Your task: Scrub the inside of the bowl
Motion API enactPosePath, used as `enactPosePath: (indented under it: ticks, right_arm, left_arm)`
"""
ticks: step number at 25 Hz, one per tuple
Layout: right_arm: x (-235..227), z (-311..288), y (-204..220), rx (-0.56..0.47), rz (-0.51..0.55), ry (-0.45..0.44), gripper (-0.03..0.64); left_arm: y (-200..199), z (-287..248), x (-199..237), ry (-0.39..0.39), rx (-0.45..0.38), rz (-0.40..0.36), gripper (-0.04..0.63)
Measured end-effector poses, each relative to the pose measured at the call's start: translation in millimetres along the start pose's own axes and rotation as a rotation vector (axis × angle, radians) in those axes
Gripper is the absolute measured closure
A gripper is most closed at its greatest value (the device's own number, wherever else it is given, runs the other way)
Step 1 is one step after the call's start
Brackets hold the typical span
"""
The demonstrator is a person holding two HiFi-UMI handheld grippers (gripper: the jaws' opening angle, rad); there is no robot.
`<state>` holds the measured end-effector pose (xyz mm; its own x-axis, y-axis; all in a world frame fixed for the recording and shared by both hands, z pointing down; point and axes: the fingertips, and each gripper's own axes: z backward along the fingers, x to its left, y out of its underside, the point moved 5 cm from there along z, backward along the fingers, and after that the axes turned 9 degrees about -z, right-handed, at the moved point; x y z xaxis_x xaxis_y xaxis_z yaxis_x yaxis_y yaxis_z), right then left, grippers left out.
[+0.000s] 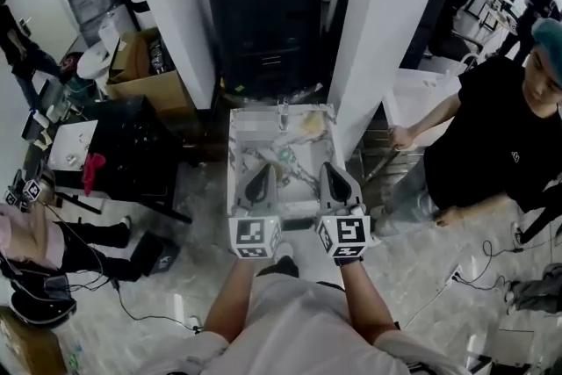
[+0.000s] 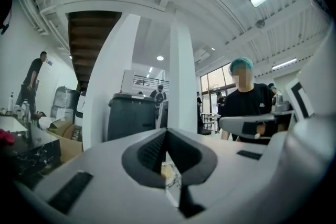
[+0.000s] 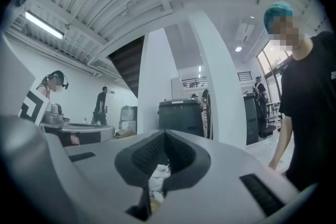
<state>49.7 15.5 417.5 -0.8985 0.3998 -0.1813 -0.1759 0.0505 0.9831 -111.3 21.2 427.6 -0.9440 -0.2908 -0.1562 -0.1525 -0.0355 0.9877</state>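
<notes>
The left gripper (image 1: pixel 262 176) hovers over the table's (image 1: pixel 234 155) near edge, its fingers (image 2: pixel 152 150) pressed together on nothing. Just beside it, the right gripper (image 1: pixel 333 178) is likewise closed and empty. Clutter (image 1: pixel 285 155) lies mid-table beyond both, and I cannot pick the bowl out of it.

A table (image 1: pixel 235 155) is set in the middle, with a large bin (image 1: pixel 263 4) placed behind it between a left pillar (image 1: pixel 171 4) and a right pillar (image 1: pixel 386 22). A cardboard box (image 1: pixel 145 76) is found left of the left pillar, and a person (image 1: pixel 500 136) is stationed right of the table. The left gripper (image 1: pixel 261 180) and right gripper (image 1: pixel 332 180) are held side by side over the table's near end.
</notes>
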Motion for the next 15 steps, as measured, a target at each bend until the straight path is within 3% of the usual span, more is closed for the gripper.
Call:
enactPosePath:
  ticks: [4,7,10,15]
  right_arm:
    - [1,-45,6,0.029,0.0,0.014,0.609]
    - [-3,-65,16,0.067,-0.001,0.026,0.609]
    - [-7,-77,24,0.098,-0.005,0.04,0.609]
    - [-24,-100,32,0.122,-0.001,0.031,0.609]
  left_arm:
    - [16,-40,35,0.024,0.032,0.004,0.584]
    - [28,-61,43,0.045,0.069,-0.034,0.584]
    - [47,-74,47,0.086,0.141,-0.085,0.584]
    - [81,-98,55,0.144,0.251,-0.087,0.584]
